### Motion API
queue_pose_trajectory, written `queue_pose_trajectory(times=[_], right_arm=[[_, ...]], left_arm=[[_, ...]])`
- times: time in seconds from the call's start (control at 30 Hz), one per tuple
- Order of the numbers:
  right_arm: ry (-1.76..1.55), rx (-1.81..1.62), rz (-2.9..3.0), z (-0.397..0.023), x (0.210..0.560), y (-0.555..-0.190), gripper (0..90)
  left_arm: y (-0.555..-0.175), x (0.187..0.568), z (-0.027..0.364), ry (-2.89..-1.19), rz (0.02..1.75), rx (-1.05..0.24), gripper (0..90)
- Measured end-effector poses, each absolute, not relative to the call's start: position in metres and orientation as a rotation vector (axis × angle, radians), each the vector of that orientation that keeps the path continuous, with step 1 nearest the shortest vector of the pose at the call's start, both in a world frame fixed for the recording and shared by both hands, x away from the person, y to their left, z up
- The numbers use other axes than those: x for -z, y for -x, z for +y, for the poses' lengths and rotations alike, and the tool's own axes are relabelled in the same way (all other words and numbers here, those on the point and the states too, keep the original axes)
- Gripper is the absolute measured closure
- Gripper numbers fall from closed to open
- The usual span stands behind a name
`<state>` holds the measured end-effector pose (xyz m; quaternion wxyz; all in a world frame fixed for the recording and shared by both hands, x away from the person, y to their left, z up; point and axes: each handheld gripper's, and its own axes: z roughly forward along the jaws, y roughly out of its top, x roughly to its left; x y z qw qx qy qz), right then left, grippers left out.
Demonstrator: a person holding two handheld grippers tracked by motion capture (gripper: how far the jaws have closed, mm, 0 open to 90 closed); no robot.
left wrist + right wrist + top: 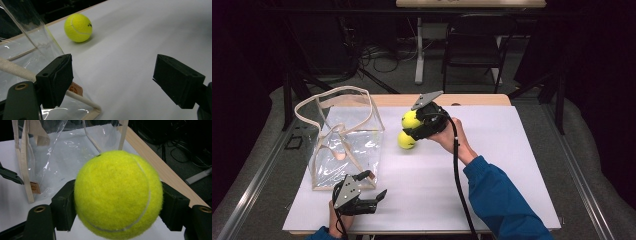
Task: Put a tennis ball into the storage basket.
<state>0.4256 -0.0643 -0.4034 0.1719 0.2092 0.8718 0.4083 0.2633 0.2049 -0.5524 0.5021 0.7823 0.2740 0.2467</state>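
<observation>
At the left side of the white table top (512,165) stands a clear plastic tote bag (343,145) with cream webbing handles, upright and open at the top, its near corner close to the front left of the table. Just in front of that corner, near the front edge, the left gripper (381,195) lies low over the surface, pointing to the right; its jaws stand wide apart with only bare table between them, and in the left gripper view the bag's strap and seam sit just beside one black pad (56,80) without my being able to say they touch. Moving toward the middle, a tennis ball (406,140) rests on the table just right of the bag's far side, apart from the plastic. Right above and behind it, toward the far edge, a second tennis ball (410,119) is clamped in the right gripper (412,122), which reaches in from the right in a hand with a blue sleeve (502,200) and points left toward the bag. In the right gripper view that ball (117,195) is squeezed between both pads (63,207), with the bag's open mouth (62,150) beyond it. The two balls look very close, whether touching I cannot tell.
</observation>
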Motion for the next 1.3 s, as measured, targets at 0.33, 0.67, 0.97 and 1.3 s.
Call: queue_pose_trajectory(times=[0.33,0.67,0.97,1.3], right_arm=[[-0.583,-1.158,2.47,-0.061,0.397,-0.428,26.5],[-0.57,-1.163,2.476,-0.055,0.387,-0.43,26.5],[-0.561,-1.177,2.483,-0.044,0.379,-0.432,26.5],[-0.547,-1.174,2.493,-0.037,0.374,-0.435,26.5]], left_arm=[[-0.263,0.552,0.205,-1.889,0.664,-0.597,15.9],[-0.263,0.552,0.205,-1.887,0.663,-0.596,15.9],[-0.263,0.552,0.206,-1.882,0.665,-0.602,15.8],[-0.264,0.552,0.204,-1.888,0.663,-0.601,15.8]])
